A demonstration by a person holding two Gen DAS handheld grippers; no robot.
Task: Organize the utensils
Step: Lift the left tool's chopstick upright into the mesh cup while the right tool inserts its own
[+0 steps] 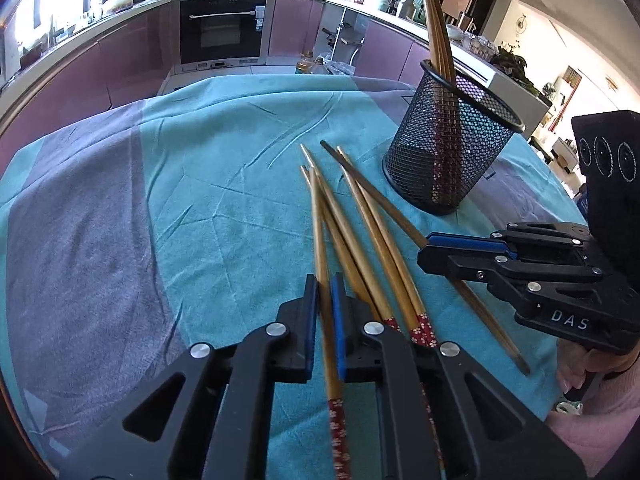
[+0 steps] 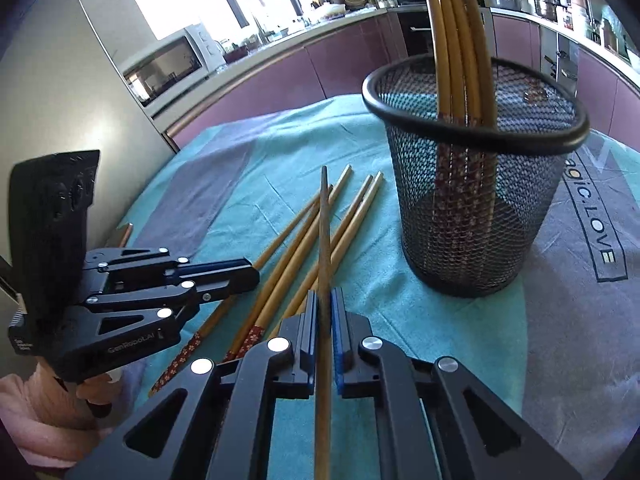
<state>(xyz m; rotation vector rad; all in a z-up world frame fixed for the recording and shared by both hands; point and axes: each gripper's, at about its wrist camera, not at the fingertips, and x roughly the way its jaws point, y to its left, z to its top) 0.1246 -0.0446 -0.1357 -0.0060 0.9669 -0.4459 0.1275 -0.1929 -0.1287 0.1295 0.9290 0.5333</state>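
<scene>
In the left wrist view my left gripper [image 1: 325, 285] is shut on a bamboo chopstick [image 1: 318, 220] with a red flowered end, low over the cloth. To its right my right gripper [image 1: 423, 248] is shut on a darker chopstick [image 1: 394, 211]. In the right wrist view the right gripper [image 2: 325, 297] pinches that dark chopstick [image 2: 324, 236], which points forward. The left gripper [image 2: 254, 274] holds its bamboo chopstick [image 2: 304, 217] at the left. Several loose chopsticks [image 1: 376, 256] [image 2: 348, 232] lie fanned between the grippers. A black mesh cup [image 1: 452, 152] [image 2: 472, 216] stands upright beyond them with several chopsticks [image 1: 436, 20] [image 2: 456, 40] in it.
A teal and grey cloth [image 1: 180, 200] [image 2: 440, 340] covers the table. Hands in pink sleeves [image 1: 596, 404] [image 2: 36, 408] hold the grippers. Purple kitchen cabinets [image 1: 132, 60] and an oven [image 1: 222, 28] stand beyond the table's far edge. A microwave [image 2: 168, 64] sits on the counter.
</scene>
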